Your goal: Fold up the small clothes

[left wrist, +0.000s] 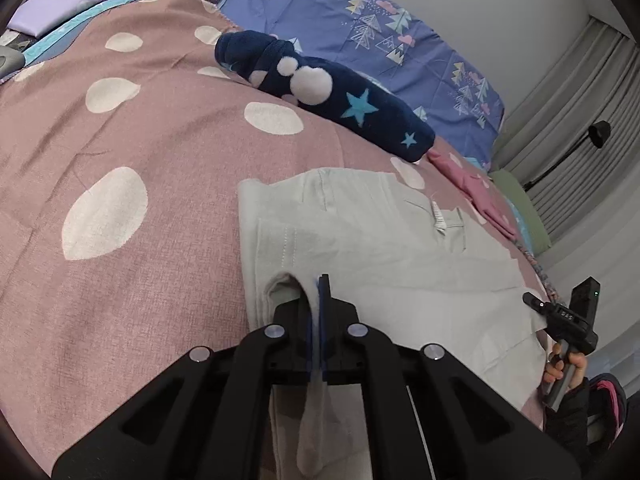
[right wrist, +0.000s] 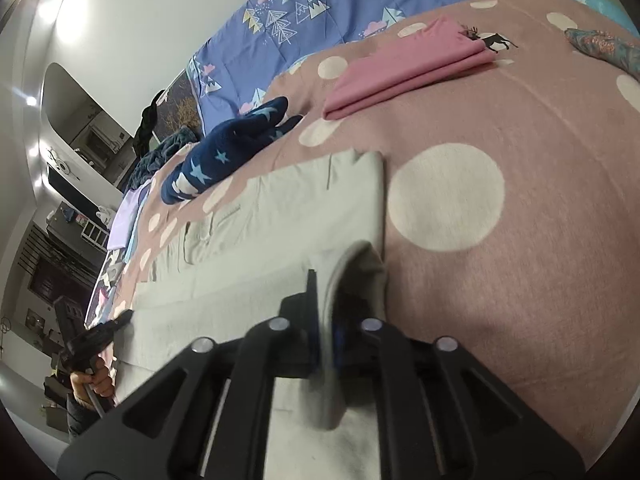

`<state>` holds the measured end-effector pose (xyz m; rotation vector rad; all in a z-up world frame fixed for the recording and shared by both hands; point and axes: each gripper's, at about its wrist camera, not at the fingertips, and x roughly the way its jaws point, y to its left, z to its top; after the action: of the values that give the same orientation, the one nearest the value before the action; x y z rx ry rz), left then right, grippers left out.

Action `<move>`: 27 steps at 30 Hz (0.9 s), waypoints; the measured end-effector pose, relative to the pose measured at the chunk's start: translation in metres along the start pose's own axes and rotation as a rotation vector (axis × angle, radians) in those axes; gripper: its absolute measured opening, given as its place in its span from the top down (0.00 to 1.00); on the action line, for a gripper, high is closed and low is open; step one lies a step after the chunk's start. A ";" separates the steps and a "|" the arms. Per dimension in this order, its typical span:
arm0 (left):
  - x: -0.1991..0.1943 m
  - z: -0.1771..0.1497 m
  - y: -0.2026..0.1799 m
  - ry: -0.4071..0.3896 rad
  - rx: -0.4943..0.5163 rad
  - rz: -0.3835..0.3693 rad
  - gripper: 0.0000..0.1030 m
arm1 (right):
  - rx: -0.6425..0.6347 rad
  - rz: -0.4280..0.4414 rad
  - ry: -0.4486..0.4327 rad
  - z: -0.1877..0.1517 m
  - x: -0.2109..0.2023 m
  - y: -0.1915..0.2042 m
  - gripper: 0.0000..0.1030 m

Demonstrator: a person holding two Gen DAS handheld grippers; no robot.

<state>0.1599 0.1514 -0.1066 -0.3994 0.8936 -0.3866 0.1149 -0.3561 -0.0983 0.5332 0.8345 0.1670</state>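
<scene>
Pale grey shorts lie flat on a pink bedspread with white dots. My left gripper is shut on the near left hem of the shorts and lifts a fold of cloth. In the right wrist view the shorts spread to the left, and my right gripper is shut on their near right corner, with cloth bunched between the jaws. The right gripper also shows in the left wrist view, held in a hand at the shorts' far side. The left gripper shows in the right wrist view.
A navy star-patterned garment lies beyond the shorts. A folded pink garment lies farther back on the bedspread. A blue patterned quilt runs along the wall. Other clothes are piled at the bed's end. Curtains hang at right.
</scene>
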 end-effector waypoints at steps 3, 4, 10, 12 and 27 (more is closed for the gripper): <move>-0.019 -0.006 -0.006 -0.002 0.027 -0.018 0.75 | -0.033 0.005 0.009 -0.006 -0.013 0.002 0.88; -0.024 -0.010 -0.008 -0.003 0.044 -0.019 0.74 | -0.042 0.000 0.014 -0.008 -0.016 0.002 0.88; -0.036 -0.036 -0.016 0.078 0.133 0.013 0.95 | -0.097 -0.015 0.042 -0.020 -0.028 0.010 0.93; -0.036 -0.035 -0.016 0.077 0.139 0.029 0.95 | -0.088 0.002 0.035 -0.017 -0.028 0.012 0.94; 0.013 0.085 0.010 -0.100 -0.162 0.072 0.68 | 0.086 0.004 -0.037 0.087 0.024 -0.006 0.64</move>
<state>0.2377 0.1686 -0.0729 -0.5298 0.8420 -0.2271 0.1950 -0.3863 -0.0693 0.6169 0.8076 0.1252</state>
